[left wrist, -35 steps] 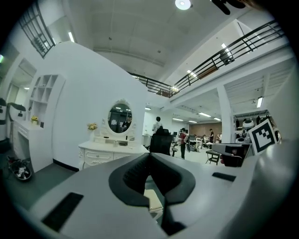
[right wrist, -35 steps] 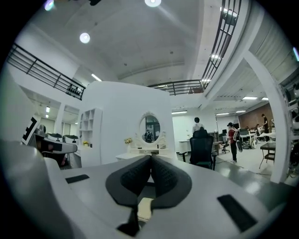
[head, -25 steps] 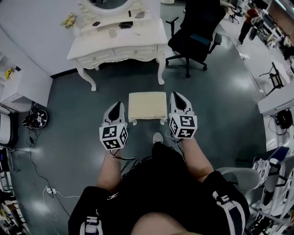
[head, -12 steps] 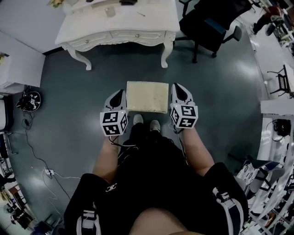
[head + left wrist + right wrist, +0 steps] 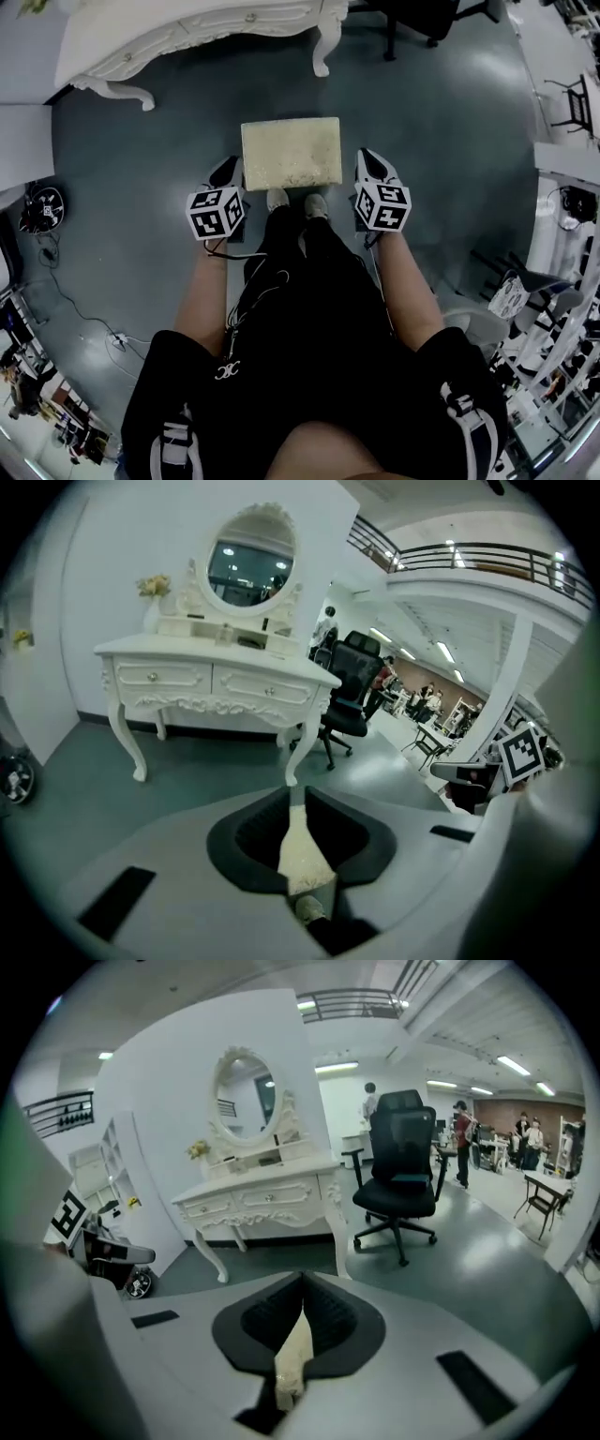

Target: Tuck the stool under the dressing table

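A person stands over a cream stool [image 5: 291,153] on a grey floor [image 5: 141,150], a gripper in each hand flanking its near corners. The stool sits square in the open, in front of the white table [image 5: 169,33] and well apart from it, not yet under it. The left gripper [image 5: 229,170] is just beside the stool's left edge; the head view does not settle whether they touch. Its jaws are all but together and only starting to part, clamping nothing; the cream top shows through the narrow slit between them. The right gripper [image 5: 368,157] hangs near the stool's right edge with a strip of floor between the two. Its jaws are closed on nothing, with the same cream sliver visible past them. Both grippers point forward and down toward the table. The person's shoes [image 5: 277,199] stand just behind the stool's near edge, between the grippers. The gripper views show an oval mirror [image 5: 249,560] upright on the tabletop and a black office chair [image 5: 403,1162] on the floor beside the table's right end.
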`<action>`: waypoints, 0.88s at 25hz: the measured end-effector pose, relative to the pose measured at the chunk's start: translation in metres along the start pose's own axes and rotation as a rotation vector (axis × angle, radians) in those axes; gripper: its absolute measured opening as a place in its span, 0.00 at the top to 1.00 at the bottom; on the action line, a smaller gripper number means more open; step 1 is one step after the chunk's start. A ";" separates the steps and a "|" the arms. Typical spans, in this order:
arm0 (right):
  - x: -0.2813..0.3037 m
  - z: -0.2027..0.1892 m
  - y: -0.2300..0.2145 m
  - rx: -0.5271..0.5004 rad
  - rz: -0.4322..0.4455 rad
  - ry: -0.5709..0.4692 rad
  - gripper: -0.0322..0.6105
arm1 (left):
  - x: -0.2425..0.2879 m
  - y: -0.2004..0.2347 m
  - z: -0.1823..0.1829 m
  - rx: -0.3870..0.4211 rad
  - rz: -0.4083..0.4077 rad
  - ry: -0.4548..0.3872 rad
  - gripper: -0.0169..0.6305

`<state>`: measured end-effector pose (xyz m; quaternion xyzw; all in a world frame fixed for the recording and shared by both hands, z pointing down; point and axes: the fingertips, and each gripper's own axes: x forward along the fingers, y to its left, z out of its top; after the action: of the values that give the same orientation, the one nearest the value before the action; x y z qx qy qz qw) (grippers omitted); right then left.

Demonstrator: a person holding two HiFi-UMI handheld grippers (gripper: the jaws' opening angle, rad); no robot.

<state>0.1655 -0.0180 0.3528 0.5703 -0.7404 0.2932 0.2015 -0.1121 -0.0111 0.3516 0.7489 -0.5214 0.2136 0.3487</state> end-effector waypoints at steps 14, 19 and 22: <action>0.186 -0.214 -0.077 0.265 0.147 0.335 0.49 | 0.191 0.107 -0.224 -0.148 -0.162 0.415 0.54; 0.231 -0.274 -0.076 0.256 0.217 0.431 0.43 | 0.234 0.136 -0.260 -0.322 -0.221 0.392 0.52; 0.249 -0.300 -0.078 0.251 0.225 0.464 0.42 | 0.260 0.148 -0.269 -0.367 -0.283 0.358 0.52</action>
<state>0.1627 -0.0138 0.7501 0.4224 -0.6911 0.5259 0.2597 -0.1434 -0.0067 0.7528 0.6890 -0.3721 0.1936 0.5911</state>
